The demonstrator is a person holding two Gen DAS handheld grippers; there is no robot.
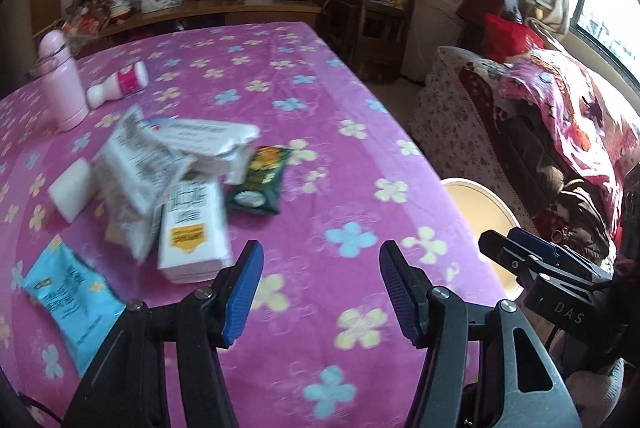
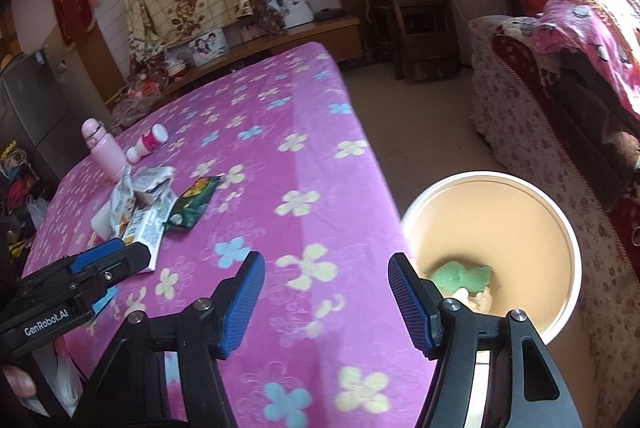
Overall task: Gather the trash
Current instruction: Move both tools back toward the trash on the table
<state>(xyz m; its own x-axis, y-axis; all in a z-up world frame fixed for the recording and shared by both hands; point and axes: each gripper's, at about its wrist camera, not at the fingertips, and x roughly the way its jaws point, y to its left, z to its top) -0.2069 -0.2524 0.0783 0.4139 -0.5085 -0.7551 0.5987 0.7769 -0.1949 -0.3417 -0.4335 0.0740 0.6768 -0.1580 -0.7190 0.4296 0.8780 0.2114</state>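
In the left wrist view, the left gripper [image 1: 321, 292] is hovering over the pink flowered tablecloth [image 1: 328, 116] with its blue-padded jaws standing apart and nothing lying between them; the right gripper [image 1: 516, 248] is showing at the right edge, by the round bin [image 1: 480, 196] that is standing off the table's side. Left of the jaws, the trash is lying in a loose cluster: two white printed cartons [image 1: 192, 228], one crumpled across the other, the lower one's long axis running roughly toward the camera; one dark green wrapper [image 1: 260, 180] just beside them, its length running away up the table; one light blue packet [image 1: 72, 296] lying flat near the left edge; one small white block [image 1: 74, 188]. Beyond them one pink bottle [image 1: 60, 84] is standing upright and one small white bottle [image 1: 120, 84] is lying on its side, cap pointing right. In the right wrist view, the right gripper [image 2: 326, 302] is likewise gaping wide and empty, straddling the table edge, and the bin [image 2: 568, 228] is holding a green scrap [image 2: 460, 276].
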